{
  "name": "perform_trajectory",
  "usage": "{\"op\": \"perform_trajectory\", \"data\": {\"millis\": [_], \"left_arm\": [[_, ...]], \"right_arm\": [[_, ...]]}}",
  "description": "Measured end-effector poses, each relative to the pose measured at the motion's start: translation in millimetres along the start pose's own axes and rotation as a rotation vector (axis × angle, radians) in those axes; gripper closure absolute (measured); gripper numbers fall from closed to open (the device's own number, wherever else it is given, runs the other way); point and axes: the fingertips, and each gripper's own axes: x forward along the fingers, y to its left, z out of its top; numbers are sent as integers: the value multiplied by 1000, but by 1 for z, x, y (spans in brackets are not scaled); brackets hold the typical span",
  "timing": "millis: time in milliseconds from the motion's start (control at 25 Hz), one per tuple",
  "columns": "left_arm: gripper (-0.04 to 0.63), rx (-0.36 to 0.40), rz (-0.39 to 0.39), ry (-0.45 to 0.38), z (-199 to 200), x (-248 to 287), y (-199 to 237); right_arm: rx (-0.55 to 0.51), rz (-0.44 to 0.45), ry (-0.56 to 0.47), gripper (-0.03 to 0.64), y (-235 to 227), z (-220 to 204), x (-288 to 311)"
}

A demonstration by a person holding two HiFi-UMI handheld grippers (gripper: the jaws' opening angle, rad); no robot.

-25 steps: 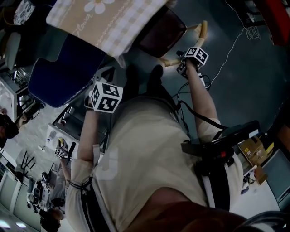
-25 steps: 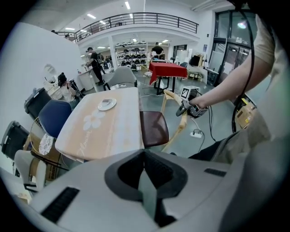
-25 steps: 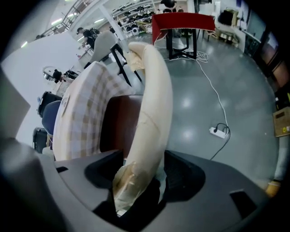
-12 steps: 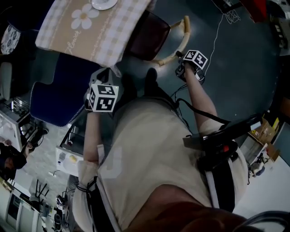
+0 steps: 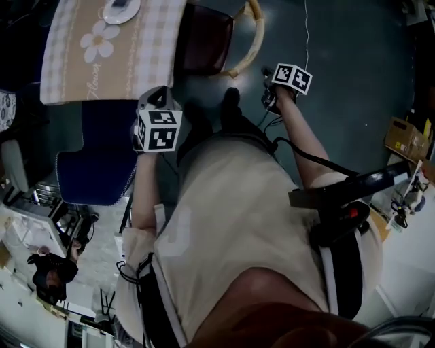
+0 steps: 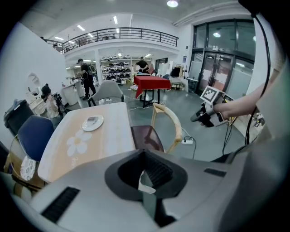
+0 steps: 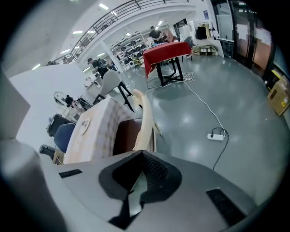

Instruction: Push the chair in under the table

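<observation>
The chair has a dark red seat [image 5: 204,44] and a curved pale wooden backrest [image 5: 248,41]. Its seat sits partly under the table [image 5: 88,75], which has a checked daisy cloth and a plate [image 5: 121,8]. My right gripper [image 5: 272,92] hangs clear of the backrest [image 7: 145,120], to its right. Its jaws have just been closing and are shut with nothing between them. My left gripper [image 5: 155,109] hovers near the table's near corner, shut and empty. In the left gripper view the chair [image 6: 170,124] stands ahead, with the right gripper [image 6: 199,118] beyond it.
A blue chair [image 5: 102,163] stands at the table's left side. On the grey floor to the right lie a power strip [image 7: 216,135] and its cable. A red-clothed table [image 7: 165,52] stands farther off, and a cardboard box [image 5: 406,136] sits at the right. People stand in the background.
My right gripper has come off the chair's backrest and lifted away from it. The left gripper has shifted a little. Table and chair have slid up in the head view.
</observation>
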Motion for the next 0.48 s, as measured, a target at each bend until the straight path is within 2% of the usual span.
{"op": "perform_trajectory", "data": {"millis": [200,360,480], "left_arm": [[588,17,-75,-29,22,4,-13],[588,48,-108,-72,27,-5,-31],[588,25,-142,-125,43,-11,-43]], "right_arm": [[-8,101,-55,604,28,3,-24],[135,248,-133,604,55,-1,-60],[175,355,-181,606,79,10,-82]]}}
